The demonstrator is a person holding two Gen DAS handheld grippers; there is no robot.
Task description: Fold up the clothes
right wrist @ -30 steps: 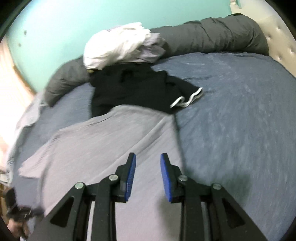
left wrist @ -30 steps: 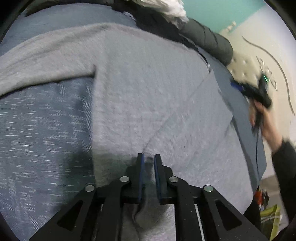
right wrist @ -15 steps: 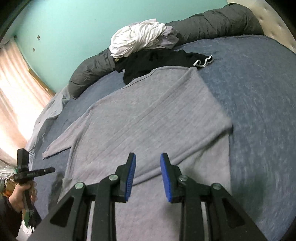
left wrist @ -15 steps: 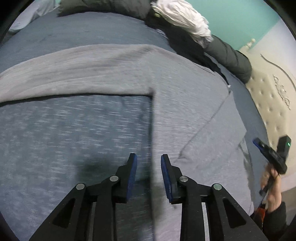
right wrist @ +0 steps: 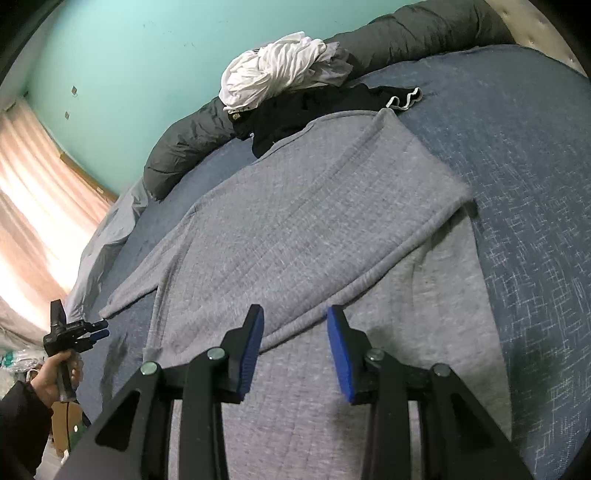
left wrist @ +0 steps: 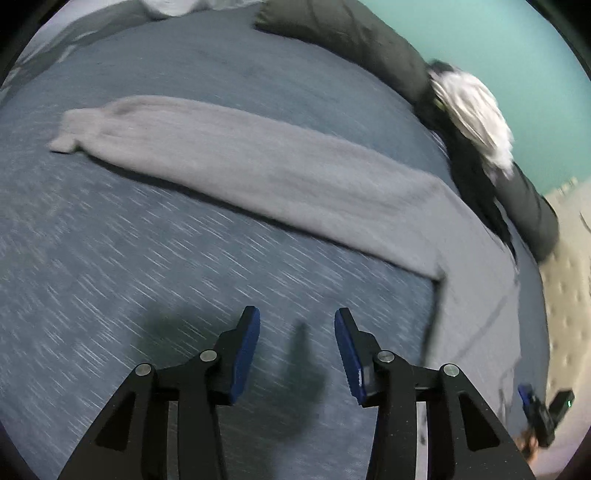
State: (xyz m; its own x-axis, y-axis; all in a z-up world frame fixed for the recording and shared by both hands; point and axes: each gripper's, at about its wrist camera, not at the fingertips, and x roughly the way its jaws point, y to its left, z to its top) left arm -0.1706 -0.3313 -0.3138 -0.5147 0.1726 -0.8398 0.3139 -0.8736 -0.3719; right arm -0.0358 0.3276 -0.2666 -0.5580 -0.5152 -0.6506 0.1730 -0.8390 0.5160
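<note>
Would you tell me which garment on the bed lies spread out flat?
The grey sweater: it lies flat across the bed, one side folded over, whereas the white garment and black garment are bunched at the far edge.

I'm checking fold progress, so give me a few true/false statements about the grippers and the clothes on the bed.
1. The left gripper is shut on the sweater. False: it is open, over bare bedspread.
2. The right gripper is open. True.
3. One sleeve lies stretched out flat. True.
4. The white garment lies on the sweater. False: it sits on the pillows.
5. A black garment lies beyond the sweater. True.
</note>
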